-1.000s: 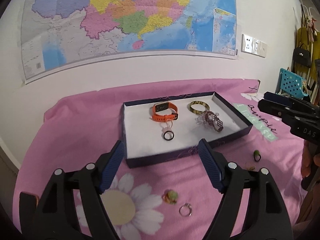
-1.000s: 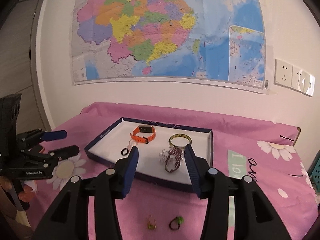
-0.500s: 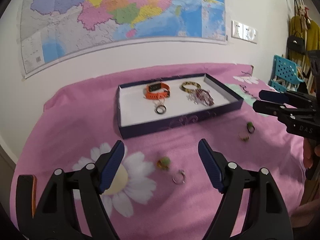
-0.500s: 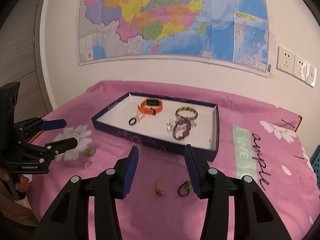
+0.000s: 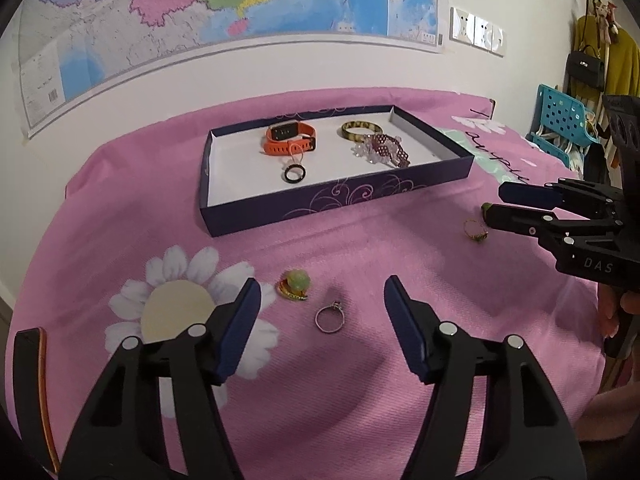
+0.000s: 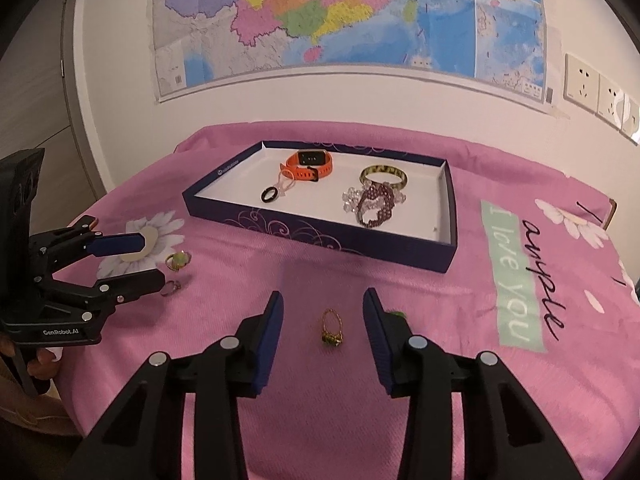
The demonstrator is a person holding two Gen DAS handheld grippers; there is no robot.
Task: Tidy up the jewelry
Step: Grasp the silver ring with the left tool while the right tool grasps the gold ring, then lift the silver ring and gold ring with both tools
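A dark box (image 5: 248, 220) (image 6: 450, 216) on the pink cloth holds an orange watch (image 5: 290, 140) (image 6: 308, 166), a black ring (image 5: 295, 173) (image 6: 269, 195), a yellow bangle (image 5: 360, 128) (image 6: 383, 174) and a beaded bracelet (image 5: 386, 150) (image 6: 374, 202). My left gripper (image 5: 322, 312) (image 6: 132, 260) is open around a silver ring (image 5: 330, 318) (image 6: 171, 288), beside a green-stone ring (image 5: 296, 284) (image 6: 178, 260). My right gripper (image 6: 323, 320) (image 5: 500, 202) is open around a gold ring (image 6: 332, 326) (image 5: 475, 230). A green ring (image 6: 396, 314) is half hidden behind the right finger.
The wall with a map (image 5: 240, 4) and sockets (image 5: 476, 32) stands behind the table. A blue basket (image 5: 560, 120) and hanging bags (image 5: 586, 66) are at the far right. The table edge drops off on the left.
Both grippers have pulled back from the box and dropped toward the cloth. The loose rings now lie between their open fingers.
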